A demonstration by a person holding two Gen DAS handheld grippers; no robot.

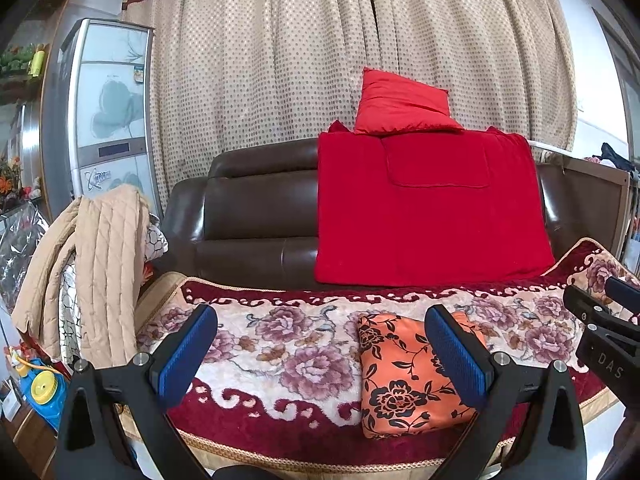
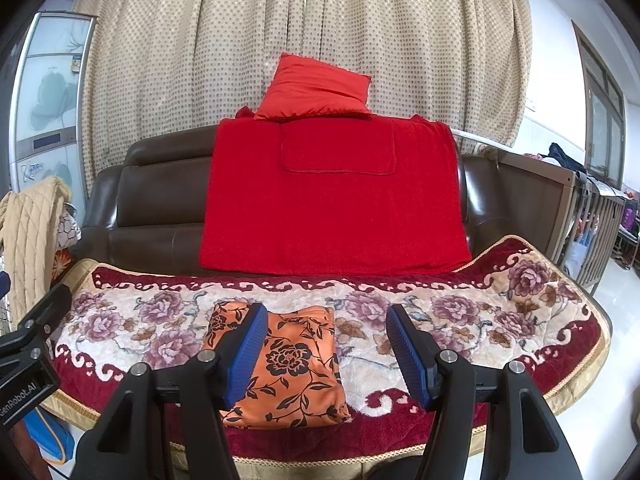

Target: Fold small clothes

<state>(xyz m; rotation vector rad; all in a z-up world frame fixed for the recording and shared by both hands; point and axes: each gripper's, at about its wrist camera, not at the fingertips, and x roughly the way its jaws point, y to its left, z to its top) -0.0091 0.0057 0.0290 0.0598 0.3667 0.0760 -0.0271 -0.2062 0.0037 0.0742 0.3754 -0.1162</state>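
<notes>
The folded orange cloth (image 2: 288, 368) lies low in the frame on the floral cover (image 2: 460, 320), in the centre of the right wrist view and right of centre in the left wrist view. Both the left gripper (image 1: 320, 356) and the right gripper (image 2: 326, 354) hang above it with jaws apart, holding nothing. A red blanket (image 2: 332, 208) drapes the brown sofa (image 2: 152, 196) at mid-frame, a red pillow (image 2: 316, 90) above it.
</notes>
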